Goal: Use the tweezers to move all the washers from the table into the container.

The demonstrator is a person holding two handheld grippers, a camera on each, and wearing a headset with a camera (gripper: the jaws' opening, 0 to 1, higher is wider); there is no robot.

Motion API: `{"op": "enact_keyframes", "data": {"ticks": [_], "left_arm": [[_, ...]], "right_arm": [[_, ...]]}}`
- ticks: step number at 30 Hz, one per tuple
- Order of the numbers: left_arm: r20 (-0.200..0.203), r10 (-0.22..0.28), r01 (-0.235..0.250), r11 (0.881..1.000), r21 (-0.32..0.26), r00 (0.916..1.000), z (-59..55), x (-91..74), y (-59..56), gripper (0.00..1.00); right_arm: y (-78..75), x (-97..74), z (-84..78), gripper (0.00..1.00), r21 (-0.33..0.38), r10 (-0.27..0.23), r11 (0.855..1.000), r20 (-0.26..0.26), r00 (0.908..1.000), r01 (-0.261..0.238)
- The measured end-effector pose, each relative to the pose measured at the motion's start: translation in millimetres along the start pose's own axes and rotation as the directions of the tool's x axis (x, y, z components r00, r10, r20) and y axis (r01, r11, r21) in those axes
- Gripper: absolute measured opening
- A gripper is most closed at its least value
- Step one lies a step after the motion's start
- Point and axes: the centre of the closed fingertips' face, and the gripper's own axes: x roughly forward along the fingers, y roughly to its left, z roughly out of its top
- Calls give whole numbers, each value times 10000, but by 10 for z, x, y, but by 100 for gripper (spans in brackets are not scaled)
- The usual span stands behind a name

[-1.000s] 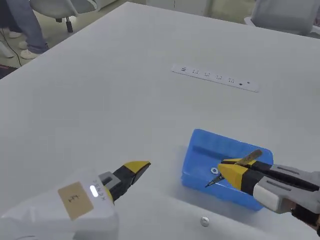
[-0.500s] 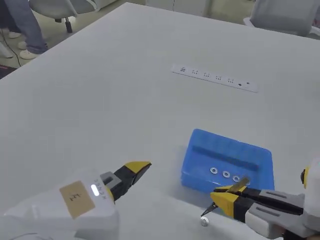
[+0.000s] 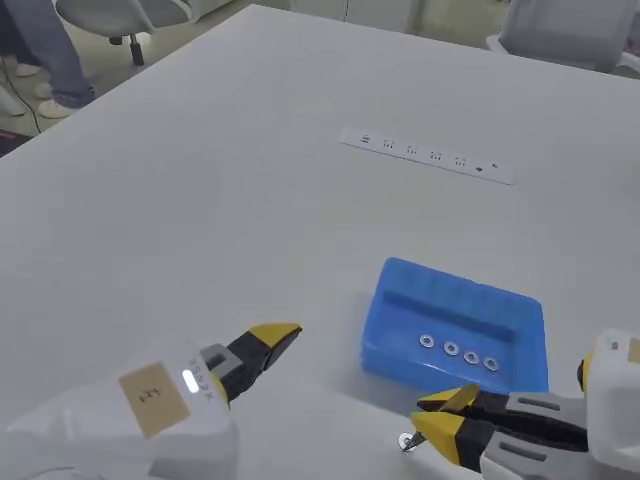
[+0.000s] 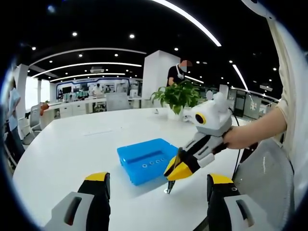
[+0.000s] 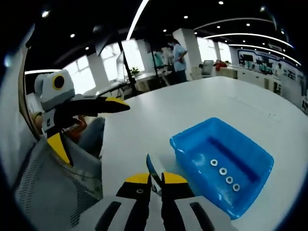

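Loose washer: one small washer (image 3: 408, 441) lies flat on the table (image 3: 230, 210), outside the container and just in front of its near wall.
Tweezers: the tweezers (image 3: 415, 437) stick out of the right gripper with their tip down at the loose washer. From here I can't tell whether the tip has pinched it or only touches it. In the right gripper view the tweezers (image 5: 153, 171) show as a thin blade rising between the jaws.
Right gripper: the right gripper (image 3: 438, 417) comes in low from the near right, its yellow-tipped jaws pressed together on the tweezers. In the left gripper view a hand (image 4: 239, 138) holds it from behind.
Container: the blue container (image 3: 455, 283) is open-topped and sits on the table just beyond the tweezers' tip.
Washers inside: a row of four washers (image 3: 458, 352) lies on the container's floor toward its near side, each a little apart from the next.
Left gripper: the left gripper (image 3: 272, 338) is held low over the table, left of the container and well apart from it. Its jaws are spread wide and point toward the container.
Farther off: a socket strip (image 3: 425, 156) sits flush in the tabletop beyond the container. A potted plant (image 4: 179, 94) stands at the table's far edge in the left gripper view.
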Motion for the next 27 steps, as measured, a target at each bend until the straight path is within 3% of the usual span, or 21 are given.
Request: {"op": "enact_keyframes", "data": {"ticks": [4,8,12,16,23,27], "left_arm": [[-8,-4,4,10000,0,10000,-2,1,0,84],[-20,-23,23,10000,34,10000,-3,4,-5,84],[6,-30,30,10000,40,10000,0,3,-7,84],[9,-22,22,10000,38,10000,0,3,-6,84],[32,-42,42,10000,30,10000,3,3,-11,84],[22,-85,85,9999,79,10000,5,7,-20,84]], "right_arm": [[59,15,-35,4,-1040,-178,9945,-204,9996,155],[17,5,-49,3,-1131,-354,9930,-204,9992,329],[20,8,-48,2,-1788,-639,9821,-243,9977,585],[-27,-7,-27,2,-750,-942,9929,-156,9954,928],[-19,-171,209,3,-741,-1056,9915,194,9942,1068],[-85,-257,374,3,-454,-1192,9914,698,9904,1225]]}}
